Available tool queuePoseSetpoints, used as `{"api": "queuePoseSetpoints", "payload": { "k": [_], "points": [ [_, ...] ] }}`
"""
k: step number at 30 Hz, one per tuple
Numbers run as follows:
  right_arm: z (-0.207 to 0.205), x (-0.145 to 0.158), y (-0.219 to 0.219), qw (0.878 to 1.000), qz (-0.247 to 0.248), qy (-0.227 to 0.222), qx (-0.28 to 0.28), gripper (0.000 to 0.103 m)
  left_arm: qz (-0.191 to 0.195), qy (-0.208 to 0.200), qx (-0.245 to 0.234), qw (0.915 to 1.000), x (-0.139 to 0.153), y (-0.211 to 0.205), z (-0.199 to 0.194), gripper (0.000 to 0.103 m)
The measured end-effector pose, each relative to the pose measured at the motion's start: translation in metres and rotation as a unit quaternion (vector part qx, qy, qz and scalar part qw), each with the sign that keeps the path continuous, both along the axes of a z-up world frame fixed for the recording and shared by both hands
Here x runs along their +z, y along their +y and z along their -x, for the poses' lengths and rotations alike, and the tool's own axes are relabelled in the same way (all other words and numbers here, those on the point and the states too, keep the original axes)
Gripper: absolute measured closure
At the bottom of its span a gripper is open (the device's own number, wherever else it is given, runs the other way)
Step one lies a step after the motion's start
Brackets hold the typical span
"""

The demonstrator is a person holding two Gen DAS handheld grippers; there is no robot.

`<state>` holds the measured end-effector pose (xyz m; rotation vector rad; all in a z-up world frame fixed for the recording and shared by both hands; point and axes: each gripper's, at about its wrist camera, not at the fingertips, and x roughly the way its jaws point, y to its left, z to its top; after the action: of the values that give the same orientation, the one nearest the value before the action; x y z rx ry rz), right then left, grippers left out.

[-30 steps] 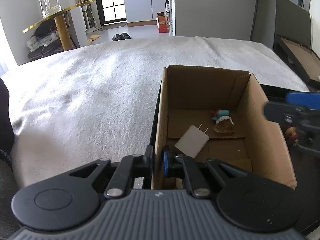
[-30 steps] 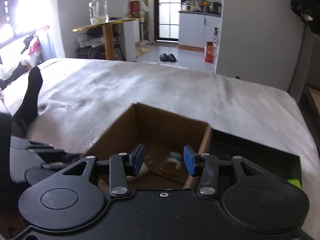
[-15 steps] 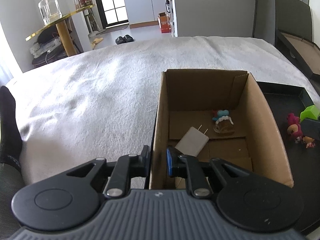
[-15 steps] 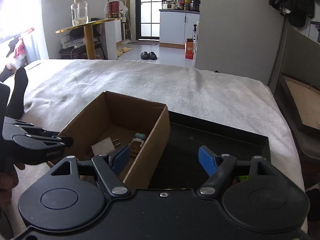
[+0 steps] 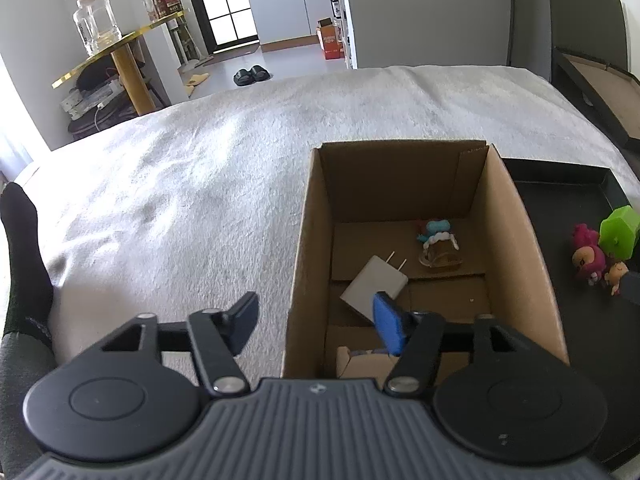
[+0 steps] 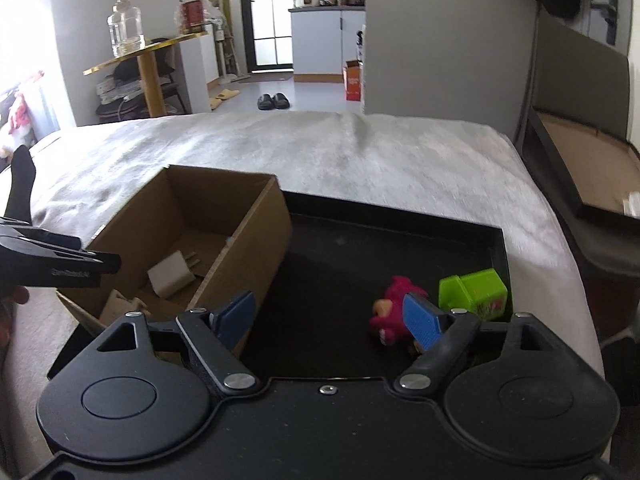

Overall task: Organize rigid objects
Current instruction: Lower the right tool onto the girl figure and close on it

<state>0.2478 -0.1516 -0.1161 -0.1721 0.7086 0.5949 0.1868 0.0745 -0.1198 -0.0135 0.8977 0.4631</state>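
Grey bedding (image 5: 200, 184) carries cardboard box (image 5: 508, 248) beside black tray (image 6: 400, 248); both tools, left tool (image 5: 316, 320) and right tool (image 6: 332, 316), are opening, empty.

Left tool (image 5: 316, 320) was clamped on the cardboard box (image 5: 304, 264) wall, now opening, wall untouched between its fingers. Right tool (image 6: 332, 320) swung from over the box to the black tray (image 6: 400, 236), jaws opening, nothing between; pink toy (image 6: 394, 304) just ahead.

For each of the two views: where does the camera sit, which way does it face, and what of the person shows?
Left wrist: on the left tool, jaws opening astride the cardboard box wall, facing down-forward across the bed; a socked foot shows.
Right wrist: on the right tool, jaws opening over the black tray; left tool visible.
Shared: box, white charger, pink toy.
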Motion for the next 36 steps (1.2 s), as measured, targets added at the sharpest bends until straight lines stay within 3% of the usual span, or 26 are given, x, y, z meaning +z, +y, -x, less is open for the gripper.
{"api": "queuePoseSetpoints", "payload": {
  "k": [13, 23, 31, 32, 34, 36],
  "points": [
    [-0.025, -0.029, -0.028, 0.999, 0.008, 0.032, -0.042, 0.024, -0.029, 0.021, 0.003, 0.9994, -0.008, -0.009, -0.012, 0.028],
    [-0.048, -0.059, -0.04, 0.996, 0.021, 0.058, -0.066, 0.043, -0.044, 0.03, 0.012, 0.9985, -0.012, -0.008, -0.017, 0.027],
    [-0.063, -0.072, -0.043, 0.995, 0.035, 0.057, -0.072, 0.049, -0.046, 0.032, 0.016, 0.9983, -0.015, -0.007, -0.02, 0.027],
    [-0.066, -0.073, -0.042, 0.995, 0.037, 0.056, -0.072, 0.052, -0.045, 0.032, 0.016, 0.9983, -0.015, -0.007, -0.019, 0.027],
    [-0.069, -0.077, -0.041, 0.995, 0.043, 0.057, -0.073, 0.069, -0.045, 0.032, 0.015, 0.9984, -0.016, -0.006, -0.019, 0.027],
    [-0.07, -0.076, -0.043, 0.995, 0.039, 0.058, -0.07, 0.072, -0.043, 0.031, 0.018, 0.9984, -0.016, -0.006, -0.019, 0.027]
  ]
}}
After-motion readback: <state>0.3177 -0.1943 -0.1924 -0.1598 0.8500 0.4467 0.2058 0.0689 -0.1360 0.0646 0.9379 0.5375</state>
